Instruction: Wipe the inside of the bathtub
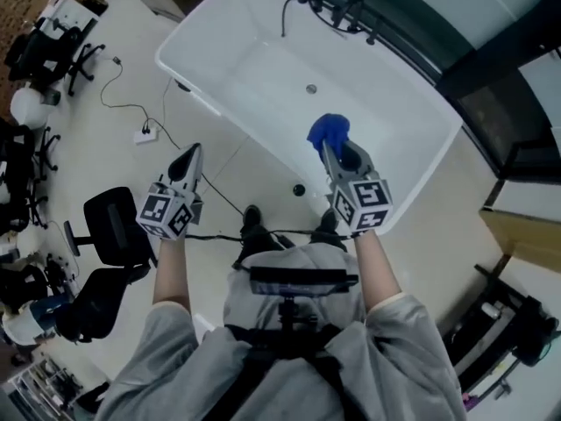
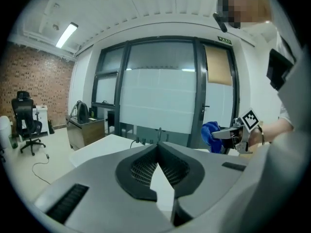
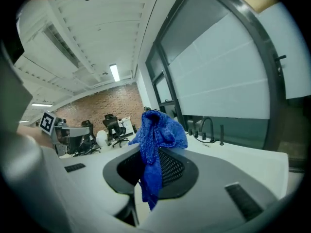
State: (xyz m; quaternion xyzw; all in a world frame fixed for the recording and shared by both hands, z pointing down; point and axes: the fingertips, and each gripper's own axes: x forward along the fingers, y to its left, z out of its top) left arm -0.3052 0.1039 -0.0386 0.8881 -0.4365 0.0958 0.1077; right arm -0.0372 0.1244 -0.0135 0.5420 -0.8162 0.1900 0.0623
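A white freestanding bathtub (image 1: 421,160) fills the upper middle of the head view, its drain (image 1: 310,89) bare and a dark faucet (image 1: 346,14) at the far rim. My right gripper (image 1: 335,150) hangs over the tub's near side, shut on a blue cloth (image 1: 328,131). In the right gripper view the blue cloth (image 3: 154,147) bunches above the jaws and hangs down between them. My left gripper (image 1: 187,163) is held outside the tub over the floor, jaws closed with nothing between them. In the left gripper view the tub's rim (image 2: 104,144) lies ahead, with the right gripper (image 2: 228,134) and cloth (image 2: 211,134) at right.
Black office chairs (image 1: 110,226) stand on the floor at the left, with a cable and power strip (image 1: 145,133) near the tub. Dark window frames (image 1: 491,77) run behind the tub. A wooden cabinet (image 1: 526,235) and black equipment (image 1: 517,331) sit at the right.
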